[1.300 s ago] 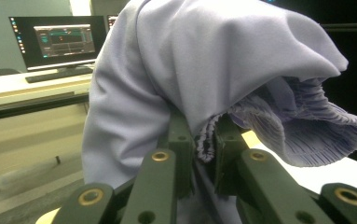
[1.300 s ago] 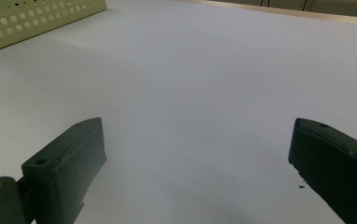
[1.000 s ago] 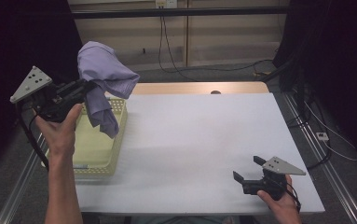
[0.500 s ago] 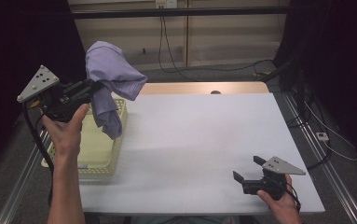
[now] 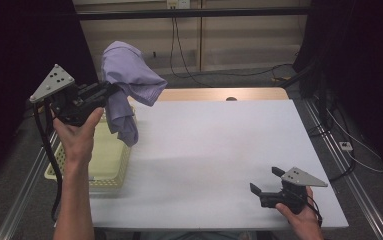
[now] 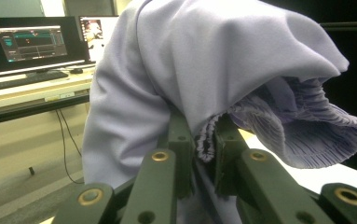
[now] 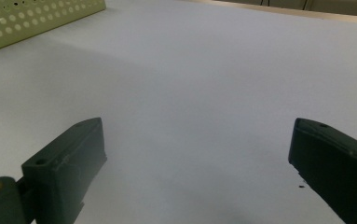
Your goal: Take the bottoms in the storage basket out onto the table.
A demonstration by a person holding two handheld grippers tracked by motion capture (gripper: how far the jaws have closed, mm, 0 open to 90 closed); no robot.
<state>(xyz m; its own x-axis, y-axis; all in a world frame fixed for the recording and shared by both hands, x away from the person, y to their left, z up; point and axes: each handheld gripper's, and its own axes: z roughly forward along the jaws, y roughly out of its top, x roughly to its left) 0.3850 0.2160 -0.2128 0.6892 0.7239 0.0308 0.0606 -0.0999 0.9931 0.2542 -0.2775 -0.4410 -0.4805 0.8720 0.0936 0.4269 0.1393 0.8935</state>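
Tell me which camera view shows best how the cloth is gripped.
The left gripper view: the cloth is pinched, bunched, between the left hand-held gripper jaws. The high view shows it whole, hanging above the basket. The right gripper view faces the table.

Spread tongs [image 7: 199,163] over white table [image 7: 204,70], basket [image 7: 36,18] beyond

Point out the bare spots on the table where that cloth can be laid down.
The white table is bare from the basket across to the right claw, and back to the wooden edge. Crowded: the left edge, where the basket sits under the cloth hanging from the left claw, and the near right corner.
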